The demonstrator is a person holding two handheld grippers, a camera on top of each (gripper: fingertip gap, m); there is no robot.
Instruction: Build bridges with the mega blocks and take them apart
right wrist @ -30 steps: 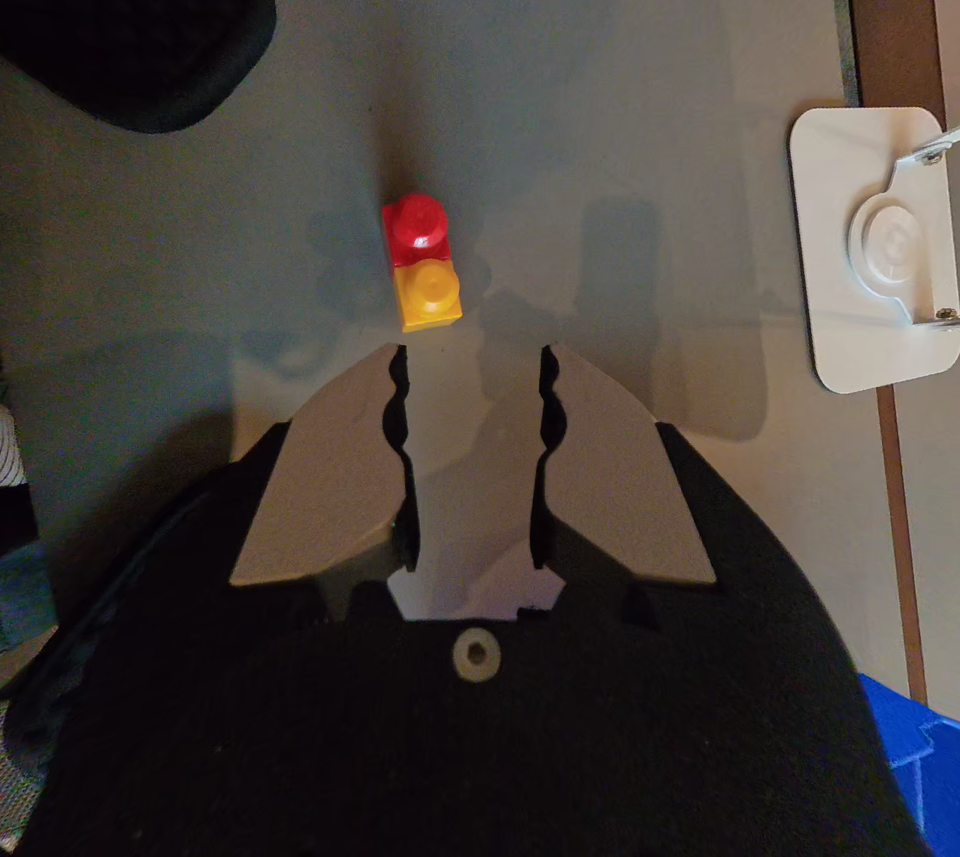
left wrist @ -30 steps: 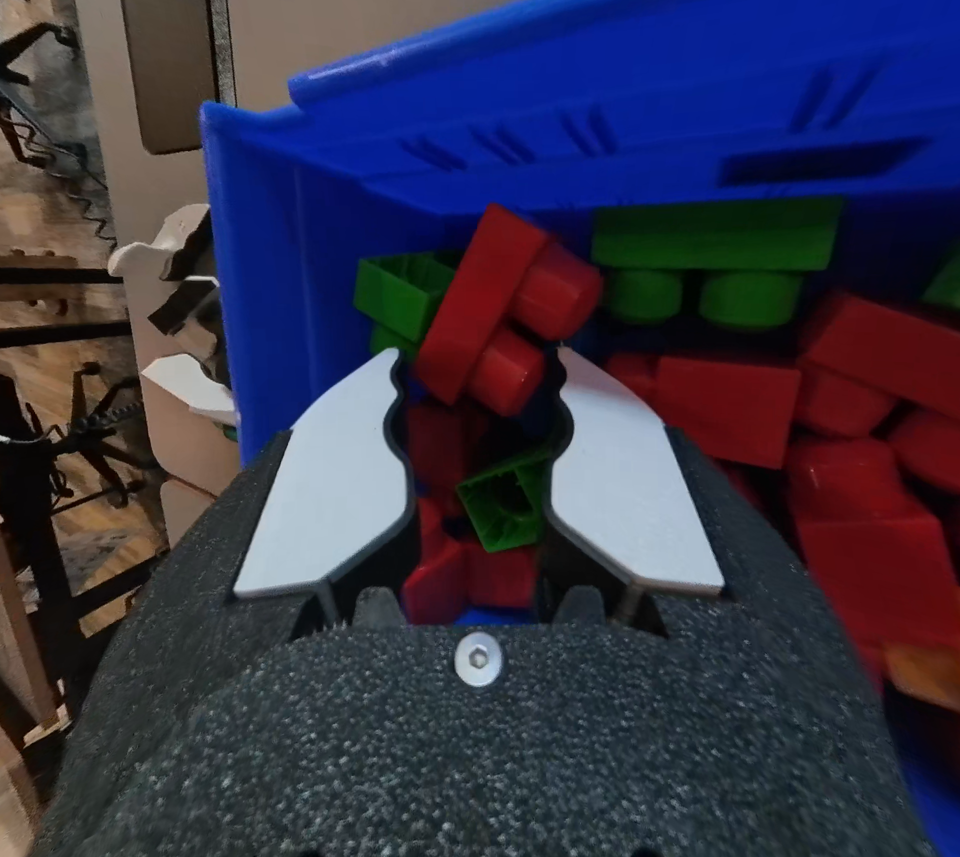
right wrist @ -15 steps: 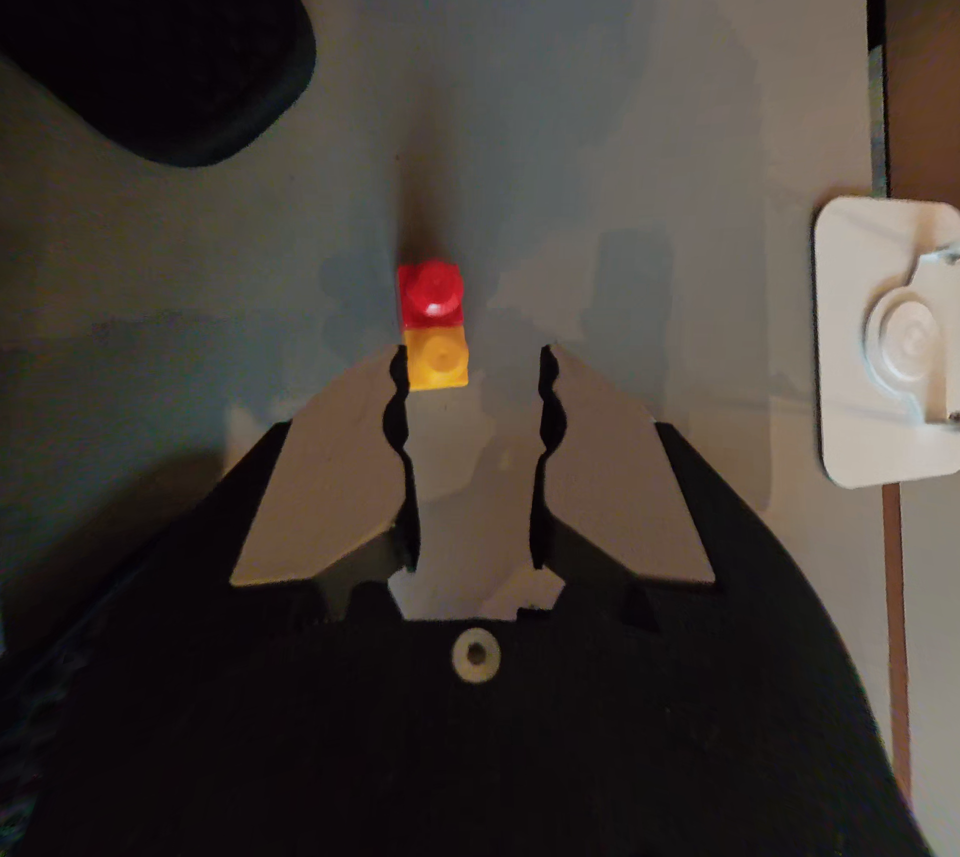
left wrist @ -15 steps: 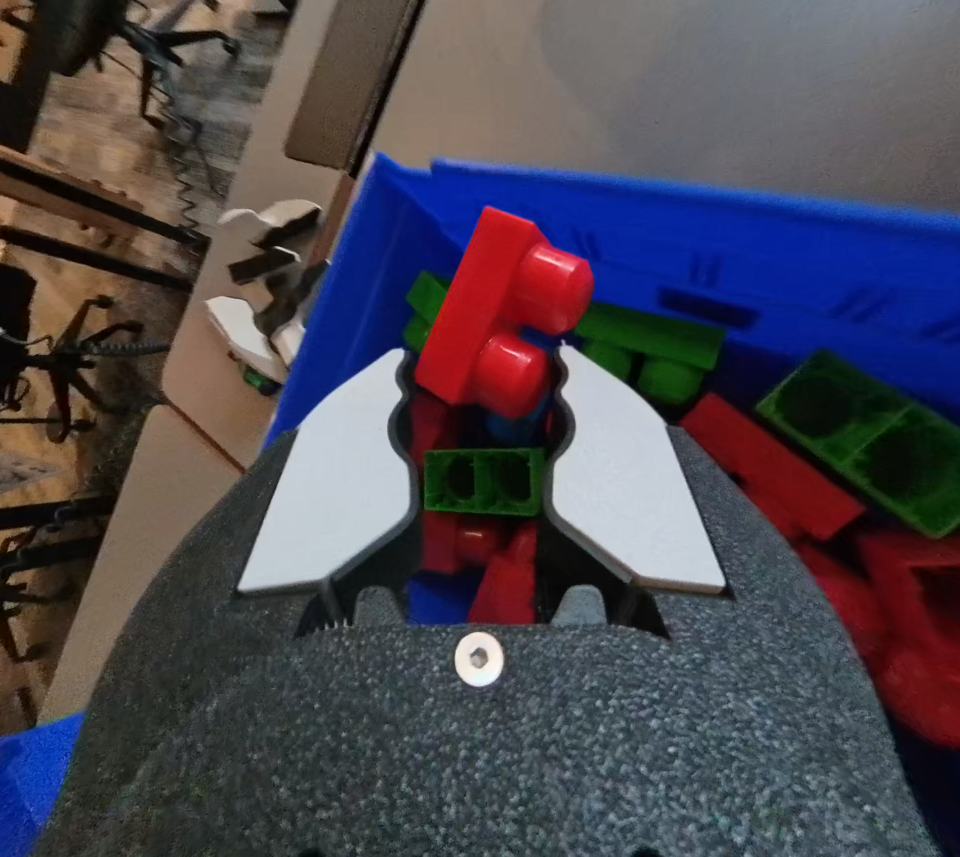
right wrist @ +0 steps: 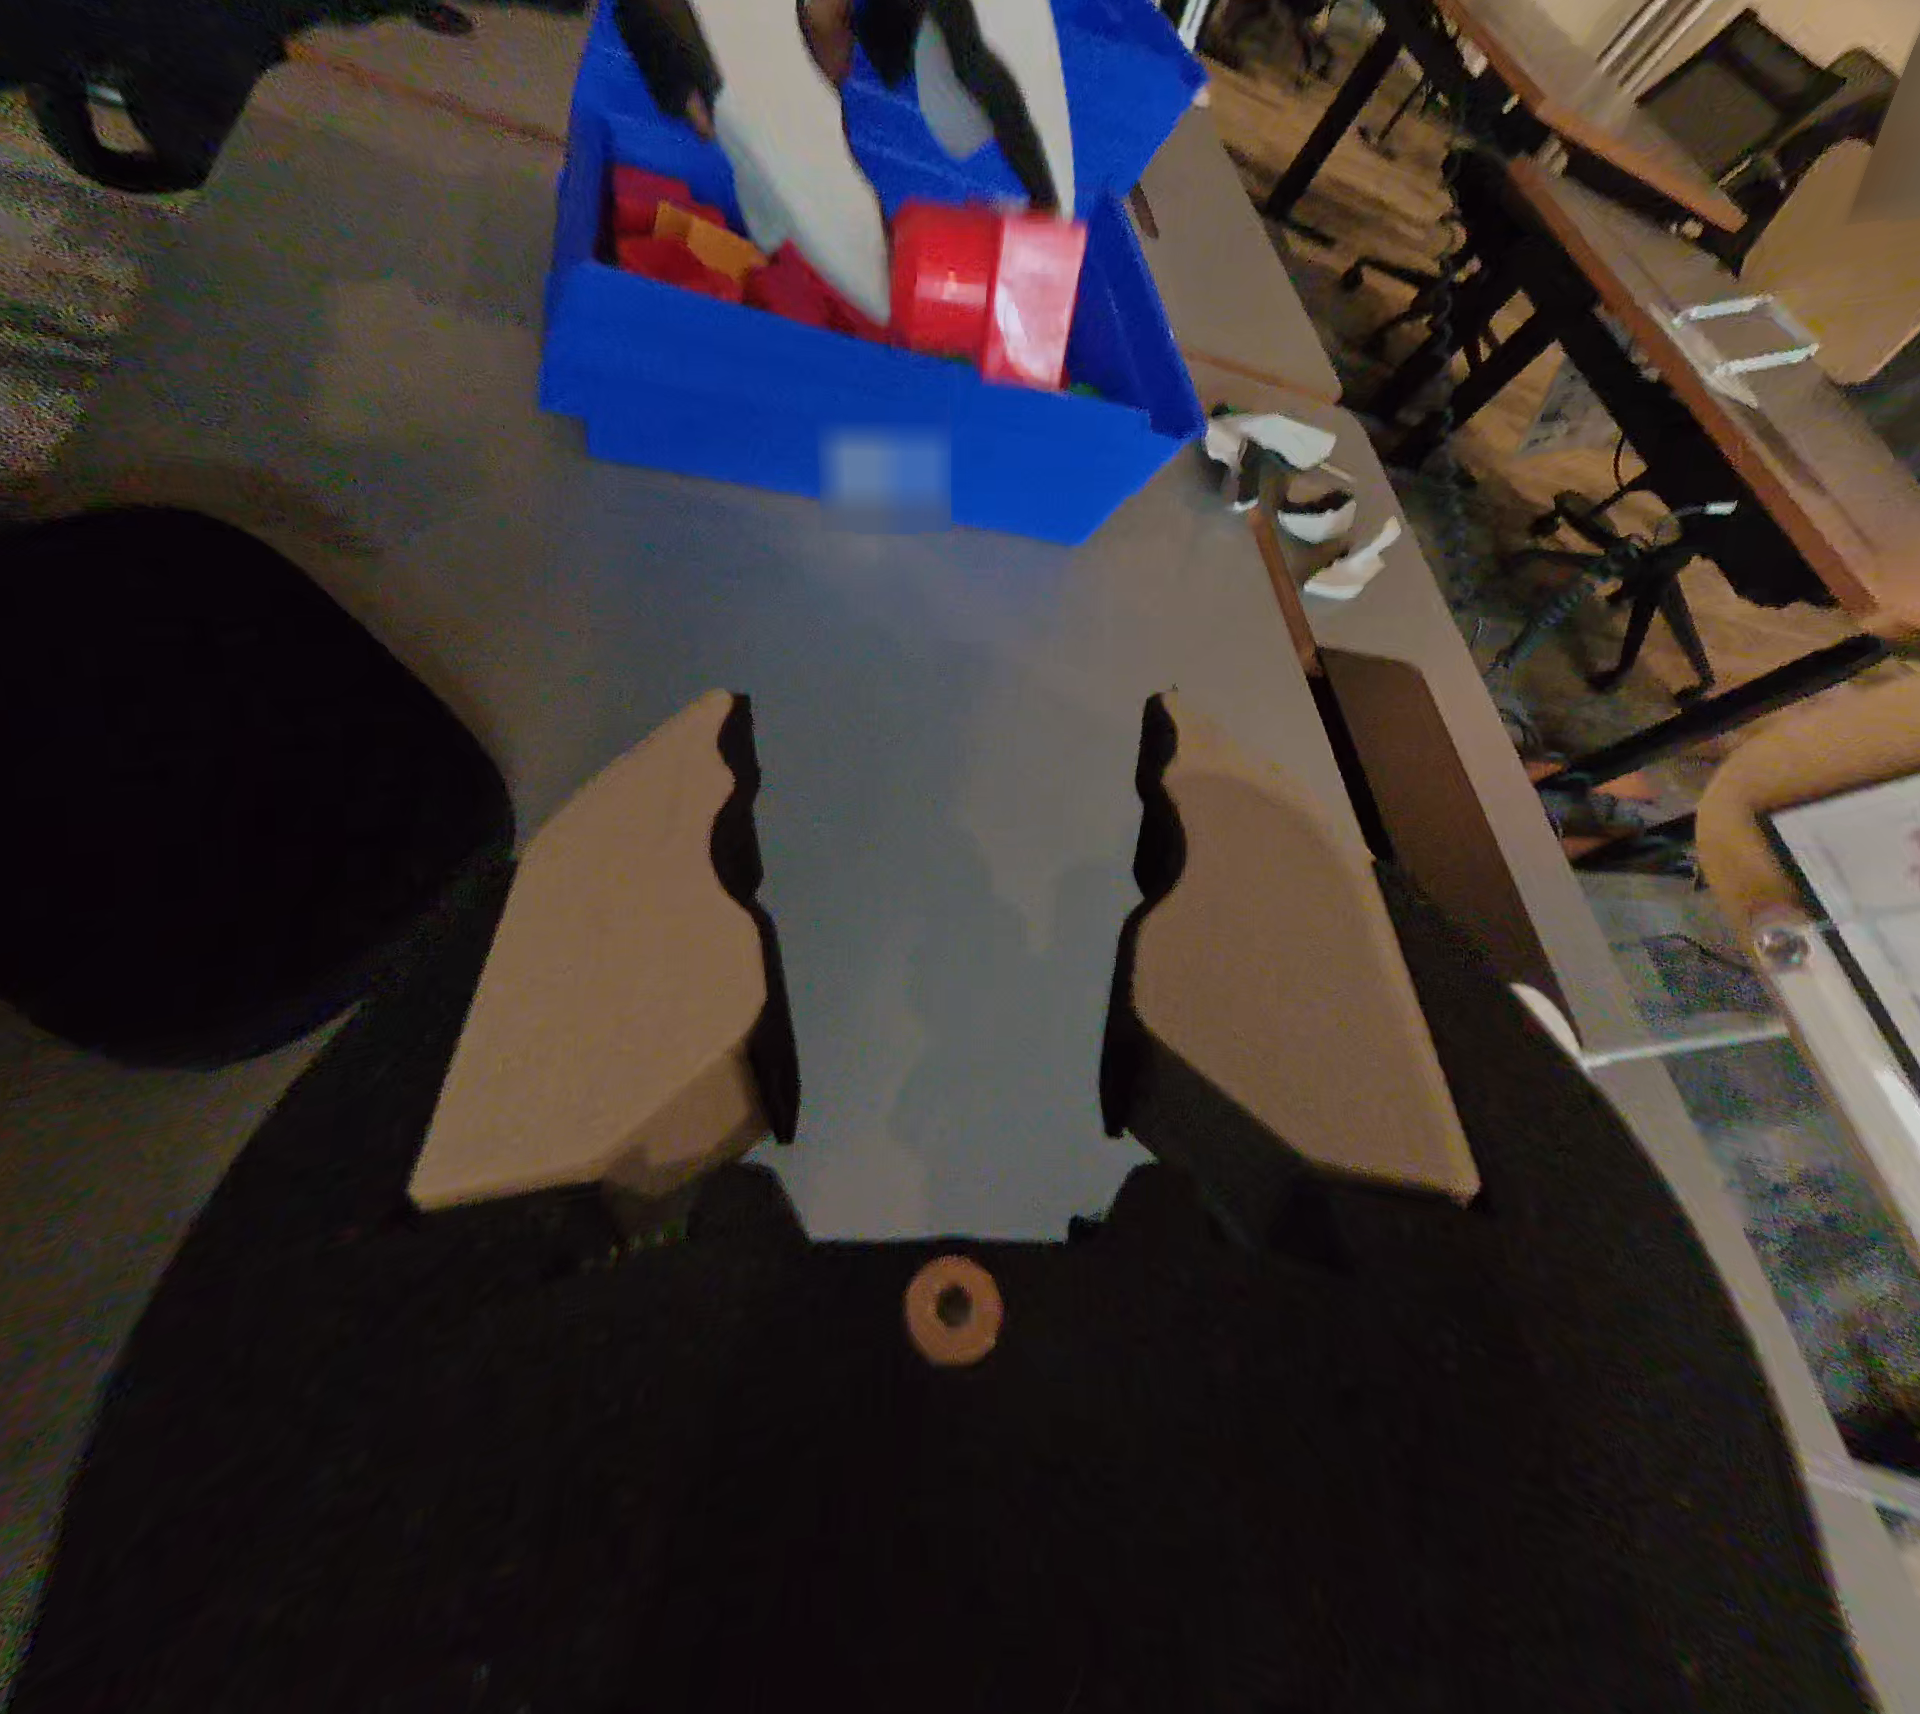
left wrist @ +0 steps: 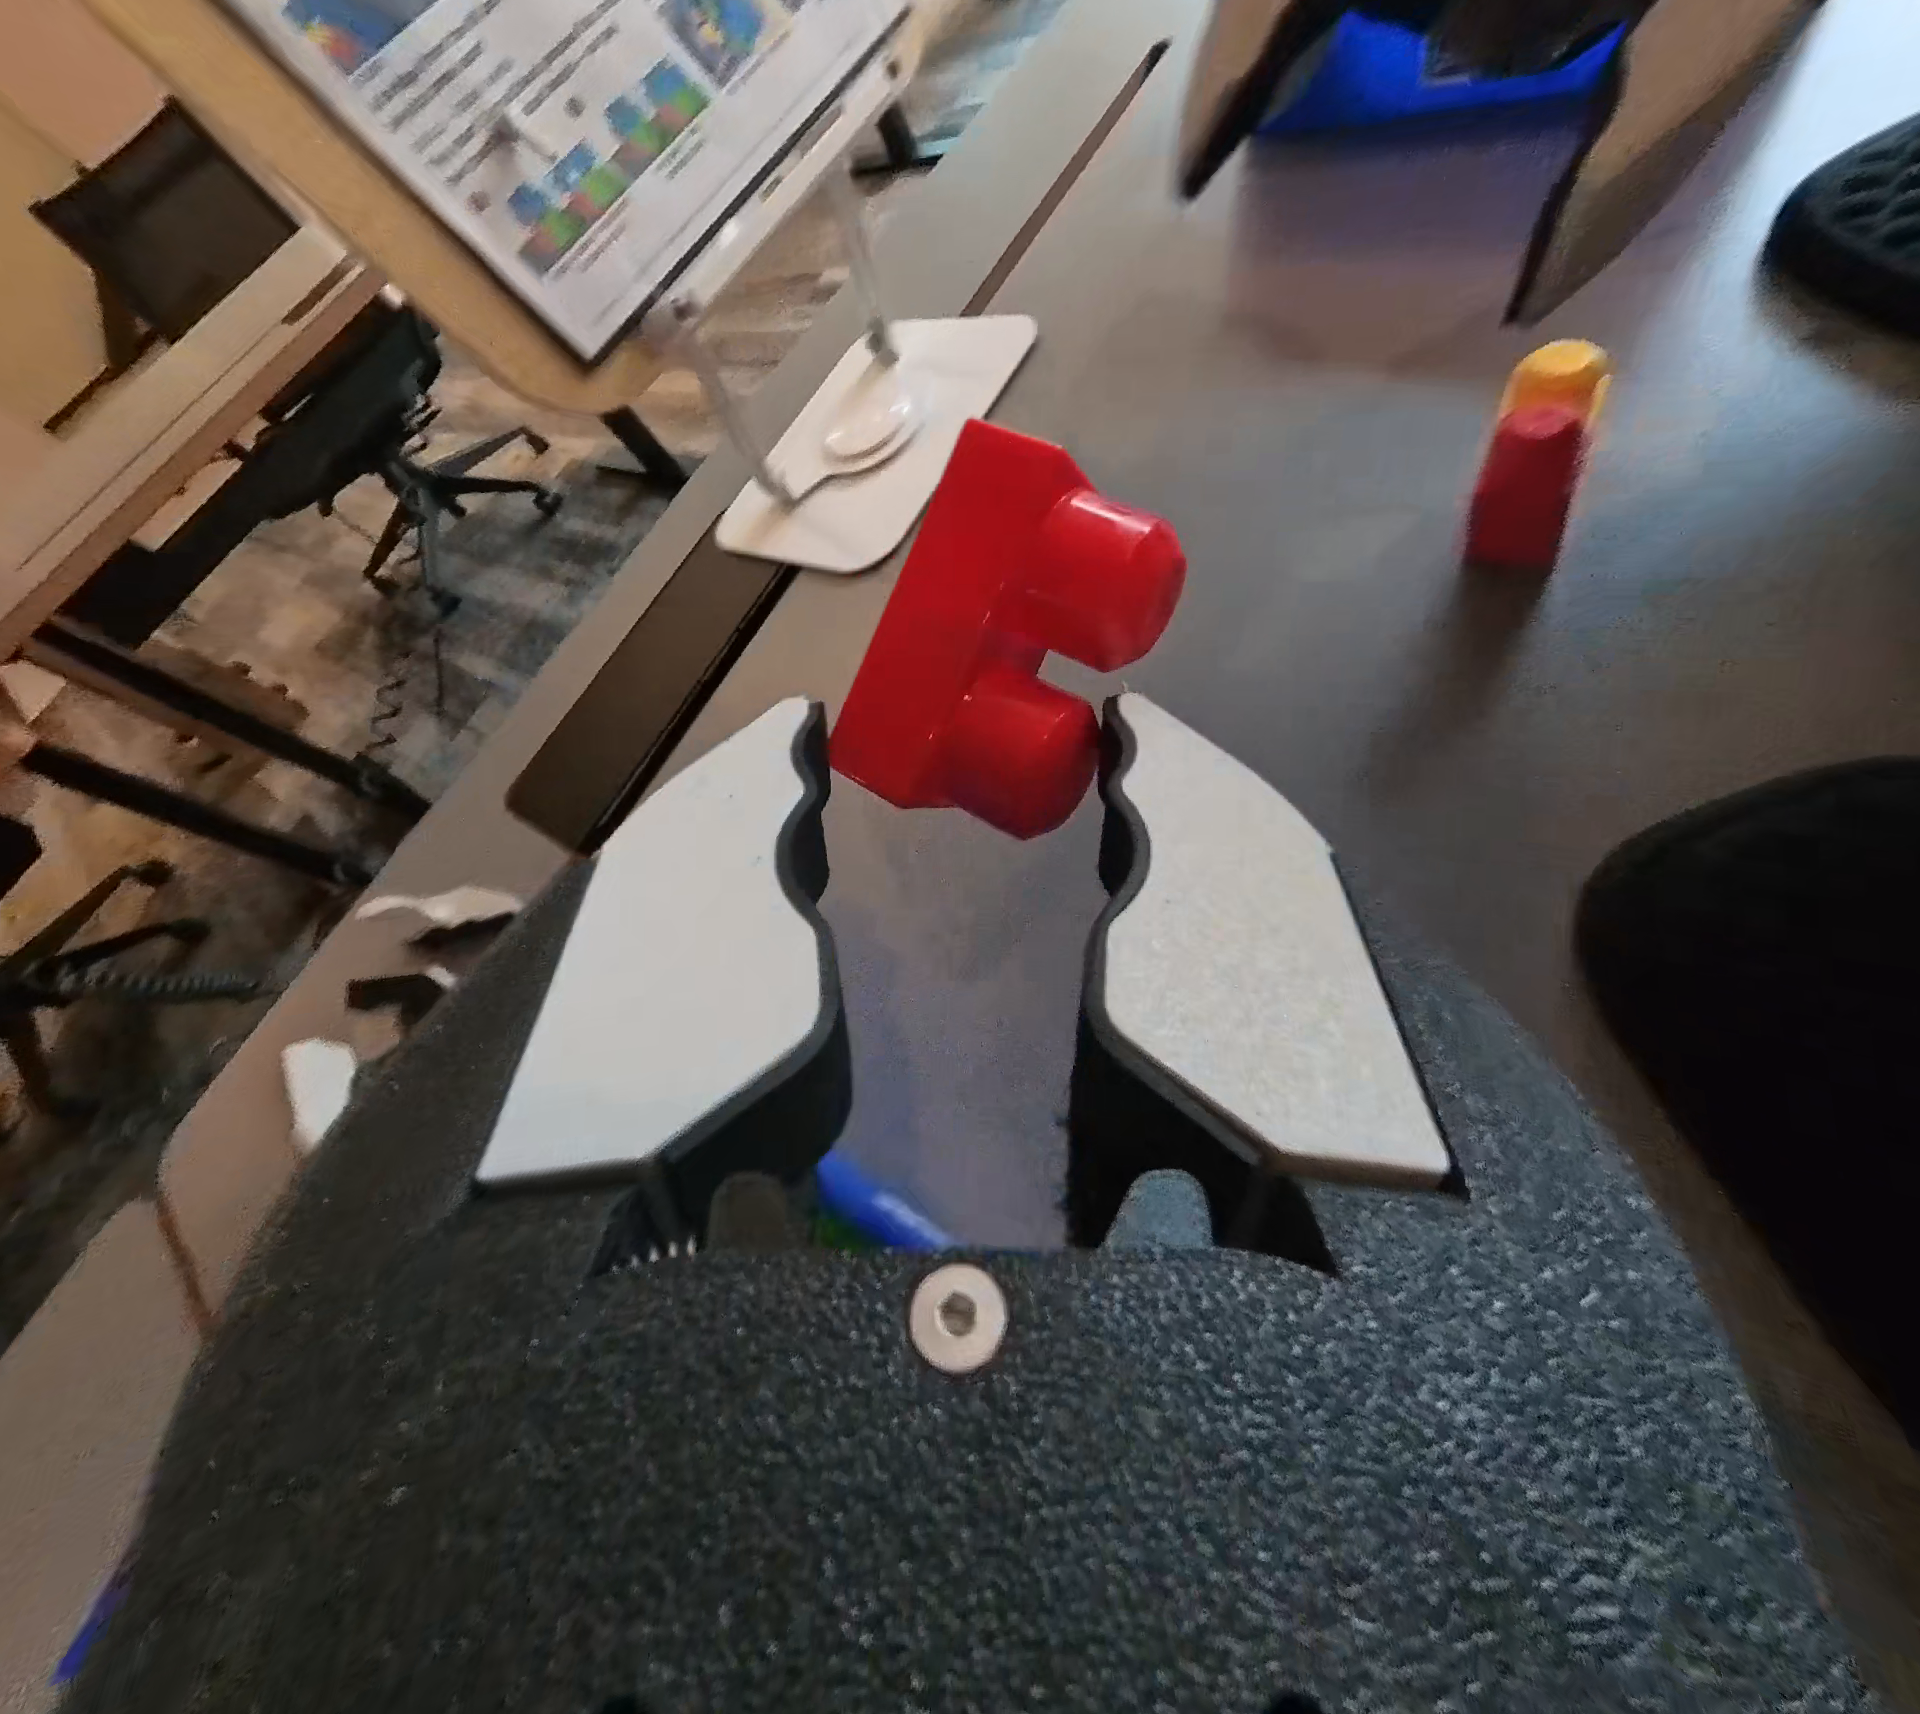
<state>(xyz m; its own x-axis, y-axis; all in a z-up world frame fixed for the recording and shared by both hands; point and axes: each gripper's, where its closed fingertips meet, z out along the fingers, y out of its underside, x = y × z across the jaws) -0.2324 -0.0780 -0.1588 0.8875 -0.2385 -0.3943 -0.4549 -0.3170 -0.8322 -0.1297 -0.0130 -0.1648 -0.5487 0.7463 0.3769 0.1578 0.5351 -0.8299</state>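
Construction is judged barely begun: left gripper [left wrist: 964, 734] clamps a red two-stud block [left wrist: 1003, 625] at its fingertips, right gripper [right wrist: 948, 729] gapes empty, and only a single red-and-yellow block pair [left wrist: 1536, 469] stands ahead-right, unbridged.

The left wrist view looks low and forward along its own fingers [left wrist: 665, 937], across the grey surface [left wrist: 1299, 314], with the other gripper [left wrist: 1538, 137] blurred at the upper right of the frame. The right wrist view looks down from higher, facing the opposite way towards the blue bin [right wrist: 748, 397] near the top centre. Both views share the surface, and each shows the other gripper.
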